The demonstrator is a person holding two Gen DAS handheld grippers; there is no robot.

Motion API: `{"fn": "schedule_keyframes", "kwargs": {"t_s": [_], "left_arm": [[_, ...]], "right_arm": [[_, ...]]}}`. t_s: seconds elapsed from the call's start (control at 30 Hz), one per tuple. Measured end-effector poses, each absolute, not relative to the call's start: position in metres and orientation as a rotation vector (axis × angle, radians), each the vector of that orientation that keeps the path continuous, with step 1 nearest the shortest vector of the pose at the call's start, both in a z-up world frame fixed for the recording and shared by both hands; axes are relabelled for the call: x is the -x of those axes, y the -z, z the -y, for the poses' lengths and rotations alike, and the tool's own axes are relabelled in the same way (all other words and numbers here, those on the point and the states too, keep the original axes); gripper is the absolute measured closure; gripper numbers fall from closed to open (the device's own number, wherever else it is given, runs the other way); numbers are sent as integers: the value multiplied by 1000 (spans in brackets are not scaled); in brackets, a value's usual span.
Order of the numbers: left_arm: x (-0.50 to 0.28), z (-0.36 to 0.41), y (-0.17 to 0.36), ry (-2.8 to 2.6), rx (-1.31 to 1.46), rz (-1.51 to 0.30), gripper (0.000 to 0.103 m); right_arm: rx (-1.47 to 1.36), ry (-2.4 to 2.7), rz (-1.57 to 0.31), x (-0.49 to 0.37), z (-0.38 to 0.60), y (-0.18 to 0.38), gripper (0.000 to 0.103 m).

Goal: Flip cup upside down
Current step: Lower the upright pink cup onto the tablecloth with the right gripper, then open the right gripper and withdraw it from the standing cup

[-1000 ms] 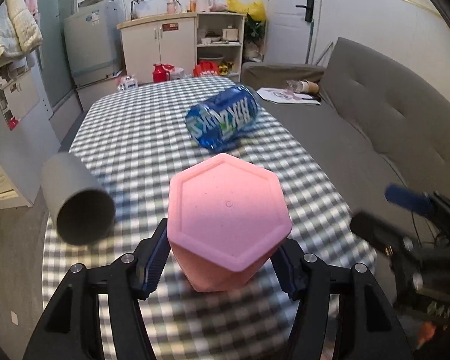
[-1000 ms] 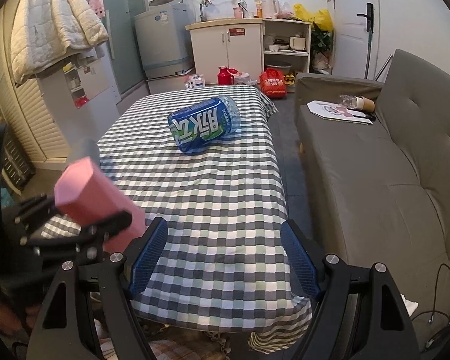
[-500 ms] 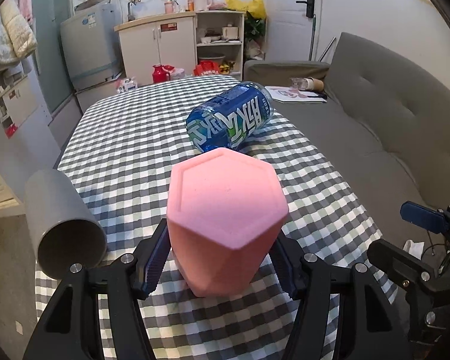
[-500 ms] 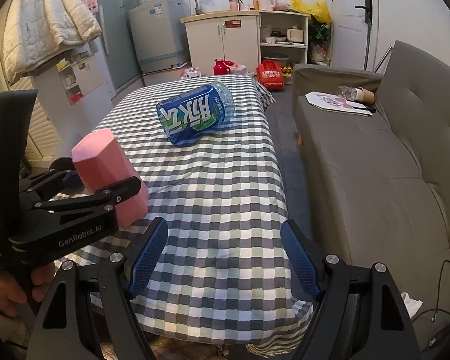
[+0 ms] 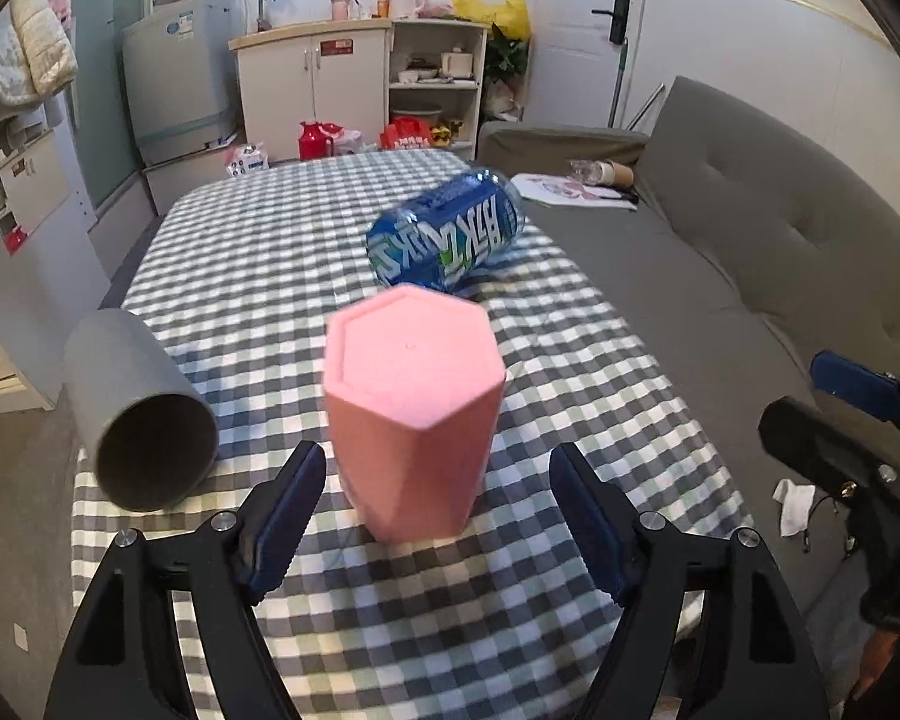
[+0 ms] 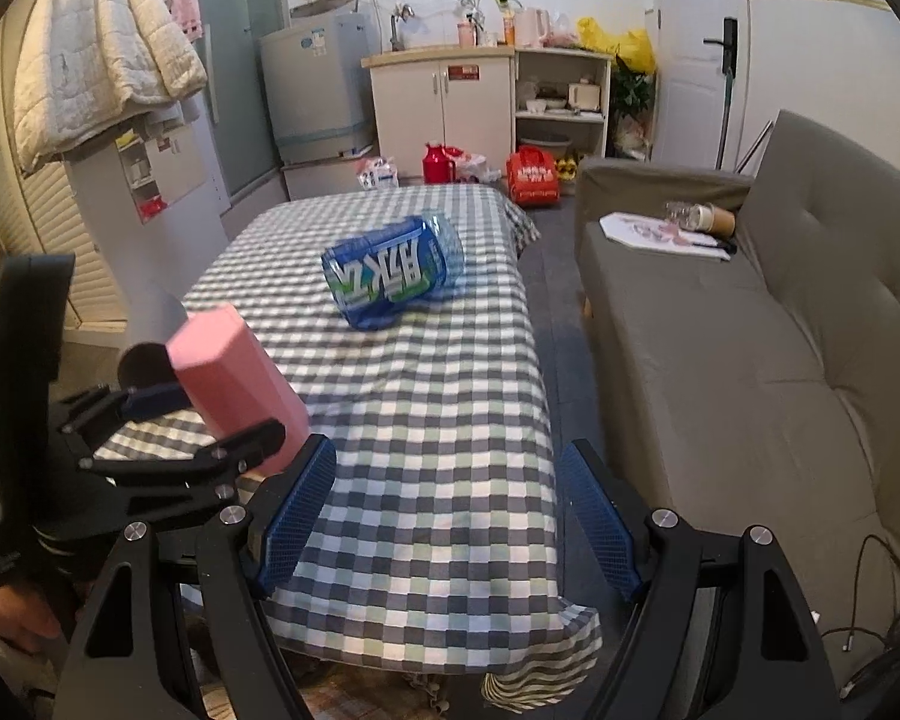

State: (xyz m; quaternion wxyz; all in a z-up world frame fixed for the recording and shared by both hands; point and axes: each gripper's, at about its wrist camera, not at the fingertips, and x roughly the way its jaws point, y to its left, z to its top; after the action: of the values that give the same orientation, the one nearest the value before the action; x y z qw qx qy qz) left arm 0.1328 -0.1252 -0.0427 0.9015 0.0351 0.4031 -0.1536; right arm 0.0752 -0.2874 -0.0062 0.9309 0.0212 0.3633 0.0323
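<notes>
Your pink hexagonal cup sits base-up on the table, so your left tool gapes wide around it, gripping nothing; your right tool idles open too.

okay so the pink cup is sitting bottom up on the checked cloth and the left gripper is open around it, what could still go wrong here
1. The left gripper flanks the pink cup closely; pulling back crookedly, a finger could tip it.
2. The grey tube lies on its side beside the cup, near the table edge; a nudge might roll it off.
</notes>
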Motion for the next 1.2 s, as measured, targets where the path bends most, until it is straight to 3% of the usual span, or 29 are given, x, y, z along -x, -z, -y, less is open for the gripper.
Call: {"fn": "schedule_keyframes", "kwargs": {"t_s": [0.37, 0.67, 0.77, 0.83, 0.9, 1.03, 1.1, 1.2], "left_arm": [[-102, 101, -9, 326, 3, -750, 23], [-53, 62, -45, 278, 32, -574, 23], [-38, 45, -47, 221, 31, -508, 18], [-29, 38, -46, 163, 15, -448, 17], [-23, 30, -42, 110, 8, -401, 3], [-22, 20, -28, 119, 19, -387, 0], [-25, 17, -19, 111, 17, -414, 0], [-22, 17, -7, 68, 12, -405, 0]], "right_arm": [[-22, -62, -635, -33, 277, -49, 26], [-5, -76, -543, -2, 257, -69, 25], [4, -52, -508, 1, 247, -63, 13], [2, -52, -489, 3, 243, -57, 13], [6, -40, -484, 0, 237, -47, 13], [4, -23, -486, -6, 231, -29, 11], [7, -13, -470, -6, 229, -22, 2], [19, -12, -449, -5, 225, -14, 0]]}}
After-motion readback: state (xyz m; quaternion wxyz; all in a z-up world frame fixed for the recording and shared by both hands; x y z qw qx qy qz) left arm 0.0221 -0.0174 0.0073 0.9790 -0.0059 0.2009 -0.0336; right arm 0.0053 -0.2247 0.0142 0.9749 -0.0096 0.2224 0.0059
